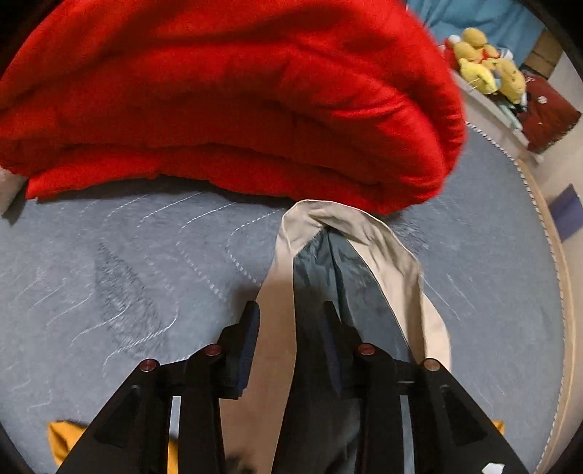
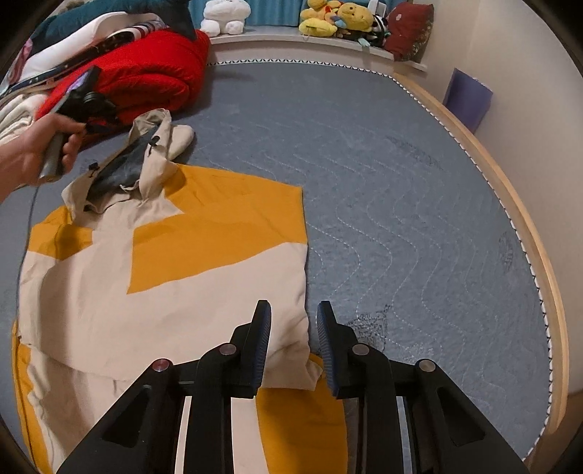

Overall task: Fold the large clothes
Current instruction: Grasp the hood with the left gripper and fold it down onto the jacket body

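A beige and orange hooded jacket (image 2: 164, 291) lies partly folded on the grey quilted mattress (image 2: 400, 182). Its hood (image 1: 328, 237), beige with a grey lining, runs up between the fingers of my left gripper (image 1: 291, 324), which is shut on it. In the right wrist view the hood (image 2: 153, 156) stands raised beside the hand (image 2: 32, 156) that holds that gripper. My right gripper (image 2: 294, 321) hovers low over the right edge of the folded body. Its jaws stand apart, with the fabric edge lying flat below the gap and nothing pinched.
A bulky folded red blanket (image 1: 218, 91) sits just beyond the hood, with more bedding stacked behind the blanket (image 2: 145, 73). Plush toys (image 2: 335, 18) line the ledge at the head. A wooden rim (image 2: 528, 226) bounds the mattress on the right; a purple box (image 2: 468, 98) stands past it.
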The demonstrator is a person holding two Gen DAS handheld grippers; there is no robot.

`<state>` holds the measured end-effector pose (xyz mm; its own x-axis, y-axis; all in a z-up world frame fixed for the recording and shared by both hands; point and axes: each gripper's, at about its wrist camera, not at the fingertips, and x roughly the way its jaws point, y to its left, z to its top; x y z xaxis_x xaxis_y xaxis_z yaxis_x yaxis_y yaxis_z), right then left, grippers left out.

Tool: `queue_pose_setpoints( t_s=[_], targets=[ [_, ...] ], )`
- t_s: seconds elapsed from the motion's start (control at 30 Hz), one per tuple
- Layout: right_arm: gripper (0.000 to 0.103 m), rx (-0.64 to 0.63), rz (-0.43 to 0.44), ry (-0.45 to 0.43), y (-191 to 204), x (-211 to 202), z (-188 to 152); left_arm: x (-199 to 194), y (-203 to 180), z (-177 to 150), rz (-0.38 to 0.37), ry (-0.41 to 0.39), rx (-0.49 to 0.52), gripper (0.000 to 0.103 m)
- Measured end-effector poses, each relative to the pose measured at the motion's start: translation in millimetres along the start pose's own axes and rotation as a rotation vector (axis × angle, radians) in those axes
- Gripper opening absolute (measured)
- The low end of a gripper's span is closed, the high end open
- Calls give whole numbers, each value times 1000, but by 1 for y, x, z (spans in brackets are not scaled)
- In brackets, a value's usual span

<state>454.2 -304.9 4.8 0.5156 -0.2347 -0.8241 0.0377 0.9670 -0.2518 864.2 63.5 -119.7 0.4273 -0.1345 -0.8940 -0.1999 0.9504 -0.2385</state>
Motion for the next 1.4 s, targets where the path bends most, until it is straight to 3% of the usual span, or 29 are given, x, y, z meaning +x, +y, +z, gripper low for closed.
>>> queue_pose_setpoints(
  t_s=[0.17, 0.2, 0.23, 0.3, 0.47, 0.67, 0.77, 0.93, 1.03, 1.13, 1.2, 1.3, 1.4],
  targets=[
    [27, -4, 14, 30, 4, 10, -3, 26, -7, 13, 59, -3, 21, 31],
    [27, -6, 16, 35, 4, 12, -4, 30, -8, 14, 61, -1, 28, 27],
    [27, -8, 15, 36, 5, 13, -4, 34, -9, 14, 69, 6, 47, 4],
    [27, 2, 10, 35, 4, 15, -2, 34, -12, 8, 99, 3, 91, 2],
    [27, 21, 22, 27, 3, 14, 2, -30, -28, -19, 13, -99, 203, 1],
    [27, 50, 39, -19, 1, -7, 9, -155, -38, -108, -91, -202, 387, 1],
    [27, 63, 64, -45, 3, -20, 12, -227, -37, -183, -133, -238, 485, 1],
    [27, 70, 116, -104, 8, -48, 12, -312, -14, -305, -135, -272, 583, 1],
    [27, 81, 151, -140, 7, -65, 8, -319, 5, -366, -119, -234, 564, 1],
    [28, 118, 203, -152, 5, -74, 3, -306, 29, -409, -116, -122, 470, 3],
    [28, 149, 242, -145, 6, -74, 1, -301, 45, -415, -152, -77, 376, 3],
    [29, 183, 306, -115, 11, -69, -4, -299, 69, -410, -215, -94, 215, 4],
    [29, 198, 376, -75, 19, -61, -10, -275, 85, -389, -286, 7, 45, 5]
  ],
)
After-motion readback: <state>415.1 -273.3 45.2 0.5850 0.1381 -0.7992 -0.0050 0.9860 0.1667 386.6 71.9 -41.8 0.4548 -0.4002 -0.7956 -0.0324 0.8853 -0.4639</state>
